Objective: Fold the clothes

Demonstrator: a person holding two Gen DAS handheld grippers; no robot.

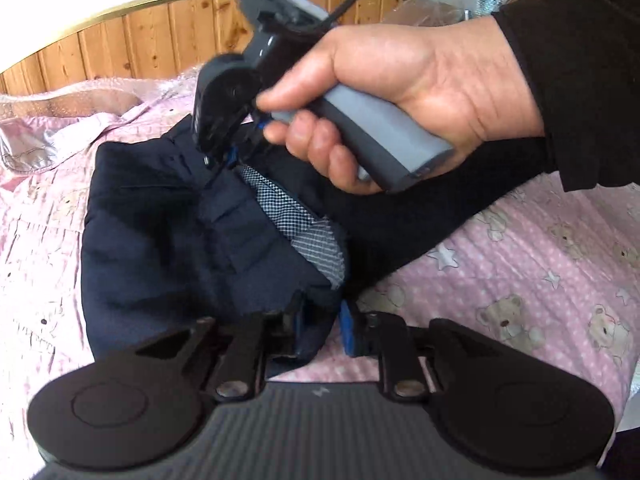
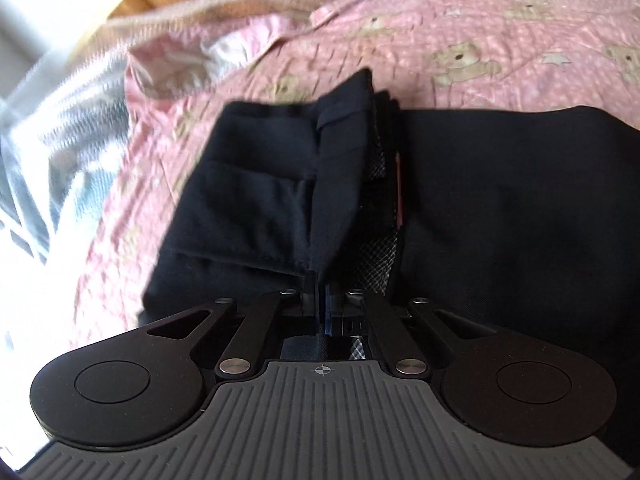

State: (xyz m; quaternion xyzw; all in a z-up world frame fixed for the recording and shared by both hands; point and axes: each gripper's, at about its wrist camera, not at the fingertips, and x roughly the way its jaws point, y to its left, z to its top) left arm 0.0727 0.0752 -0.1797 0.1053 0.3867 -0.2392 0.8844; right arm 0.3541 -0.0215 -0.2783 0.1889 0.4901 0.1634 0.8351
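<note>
A pair of dark navy trousers [image 1: 168, 240] with a grey checked waistband lining [image 1: 304, 224] lies on the pink bedspread [image 1: 520, 280]. My left gripper [image 1: 320, 328] has its jaws around the near waistband edge, with cloth between the blue pads [image 1: 347, 332]. In the left wrist view the right gripper [image 1: 218, 156], held in a hand, pinches the far end of the waistband. In the right wrist view my right gripper [image 2: 322, 304] is shut on the trousers' [image 2: 248, 200] waistband edge.
A wooden headboard [image 1: 160, 40] runs along the back. A crumpled pink and silvery cover [image 1: 36, 140] lies at the far left of the bed; it also shows in the right wrist view [image 2: 80, 140]. The bedspread [image 2: 480, 20] has a teddy bear print.
</note>
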